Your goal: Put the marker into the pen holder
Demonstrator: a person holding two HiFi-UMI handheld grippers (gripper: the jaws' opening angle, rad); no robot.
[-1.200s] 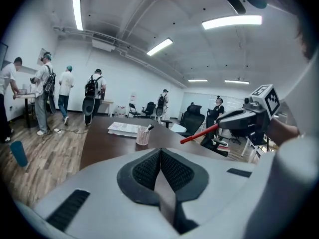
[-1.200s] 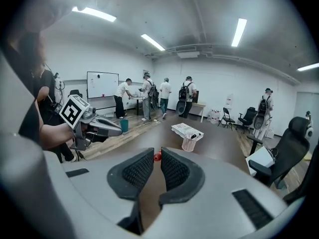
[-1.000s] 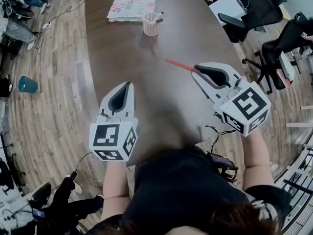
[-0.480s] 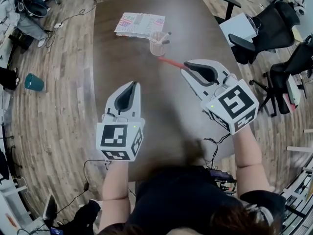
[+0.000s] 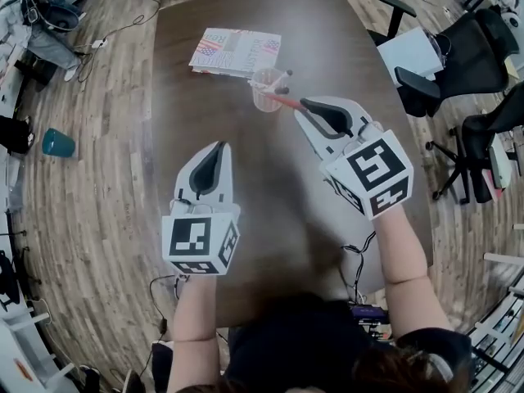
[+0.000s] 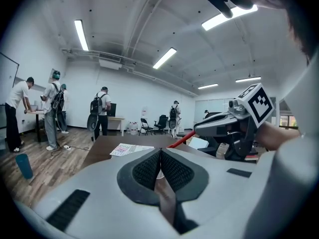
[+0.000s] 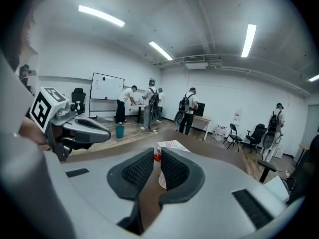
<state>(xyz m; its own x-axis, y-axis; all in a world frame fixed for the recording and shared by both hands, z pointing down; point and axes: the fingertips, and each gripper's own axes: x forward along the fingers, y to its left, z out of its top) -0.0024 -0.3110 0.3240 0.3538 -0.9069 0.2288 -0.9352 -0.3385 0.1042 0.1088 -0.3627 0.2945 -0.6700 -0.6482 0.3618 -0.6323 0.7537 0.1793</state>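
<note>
Most of the marker (image 5: pixel 285 101) is hidden inside the right gripper (image 5: pixel 304 105); only its red front part pokes out ahead of the tips. In the right gripper view, the pen holder (image 7: pixel 161 179) just beyond the jaws is largely covered by them. The pens (image 5: pixel 275 78) standing in it are too small to tell apart. Print on the magazine (image 5: pixel 233 51) beyond the gripper is unreadable. Behind the gripper, the person's body (image 5: pixel 311 342) covers the near edge of the desk (image 5: pixel 274 207).

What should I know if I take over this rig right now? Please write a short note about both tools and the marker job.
Left tool: shut, empty, over the table.
Right tool: shut on the red marker, which sticks out forward.
Pen holder: upright on the table, before a booklet, other pens inside.
Done: marker in hand, tip near the holder's rim.
Left: lower it in, then open the tool.
</note>
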